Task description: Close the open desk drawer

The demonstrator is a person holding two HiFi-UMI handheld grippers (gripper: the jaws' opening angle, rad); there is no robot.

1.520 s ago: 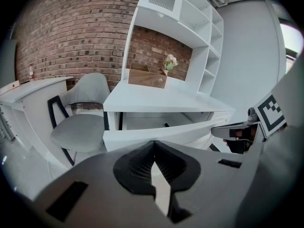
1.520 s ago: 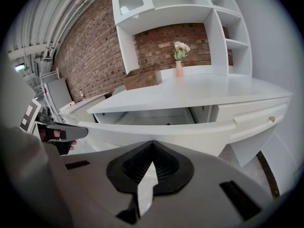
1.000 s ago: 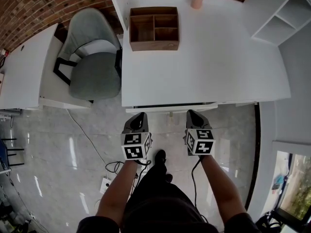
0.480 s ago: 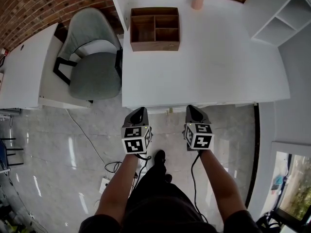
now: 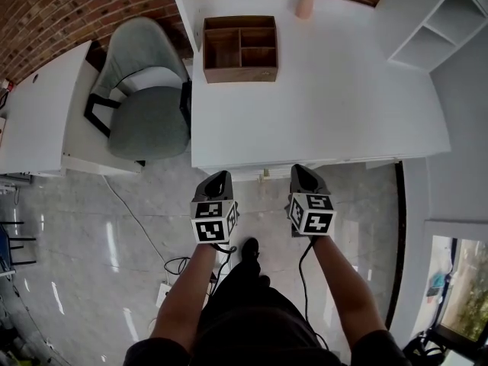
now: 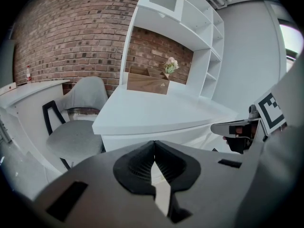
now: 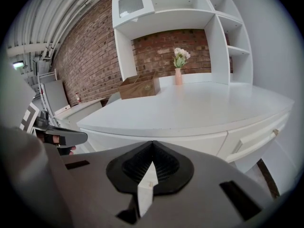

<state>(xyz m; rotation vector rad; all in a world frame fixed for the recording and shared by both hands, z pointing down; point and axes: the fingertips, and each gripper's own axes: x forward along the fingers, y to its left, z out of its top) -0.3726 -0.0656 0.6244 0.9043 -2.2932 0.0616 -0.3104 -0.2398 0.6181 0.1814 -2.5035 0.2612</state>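
Observation:
The white desk (image 5: 320,97) fills the upper middle of the head view. Its drawer front (image 5: 263,171) lies flush under the front edge, with no dark gap showing. My left gripper (image 5: 219,176) and right gripper (image 5: 302,170) are side by side, tips right at that front; I cannot tell whether they touch it. In the left gripper view the left gripper (image 6: 153,144) is shut and holds nothing, facing the drawer front (image 6: 142,139). The right gripper (image 7: 152,144) is also shut and holds nothing, before the drawer front (image 7: 185,144).
A grey chair (image 5: 149,105) stands left of the desk, beside a second white desk (image 5: 38,105). A wooden organiser (image 5: 240,48) and a flower vase (image 5: 306,2) sit at the desk's back. White shelves (image 5: 427,21) rise at the right. Cables and a power strip (image 5: 169,284) lie on the floor.
The drawer stuck out with a dark gap a second ago; both grippers have moved forward toward the desk and the drawer front now sits flush.

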